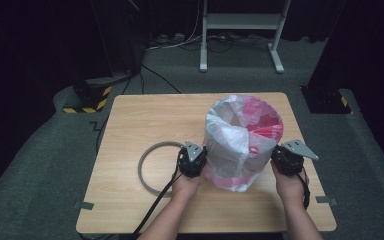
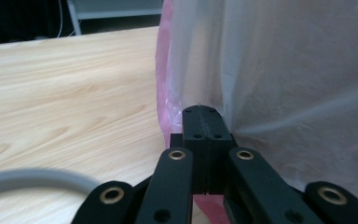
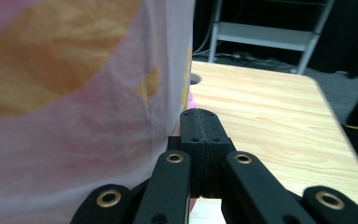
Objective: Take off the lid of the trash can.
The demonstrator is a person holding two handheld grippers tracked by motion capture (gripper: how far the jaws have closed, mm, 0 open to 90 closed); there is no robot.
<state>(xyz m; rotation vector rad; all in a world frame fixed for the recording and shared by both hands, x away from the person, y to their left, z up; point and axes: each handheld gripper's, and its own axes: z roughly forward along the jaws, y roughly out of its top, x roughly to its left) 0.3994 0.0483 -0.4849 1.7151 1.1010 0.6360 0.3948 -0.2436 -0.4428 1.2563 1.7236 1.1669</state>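
A pink bin [image 1: 252,145] lined with a loose white plastic bag [image 1: 230,132] stands on the right half of the wooden surface [image 1: 145,120], its liner folded over the rim and hanging down the sides. The left tool [image 1: 192,160] sits against the bin's left flank, its jaws pressed fully together with nothing visible between them, tips just at the liner. The right tool [image 1: 290,157] flanks the opposite side, likewise closed tight and empty. A grey ring [image 1: 147,167] lies flat just left of the left tool.

Table evenly lit, surroundings dark; close-ups perhaps blurred.
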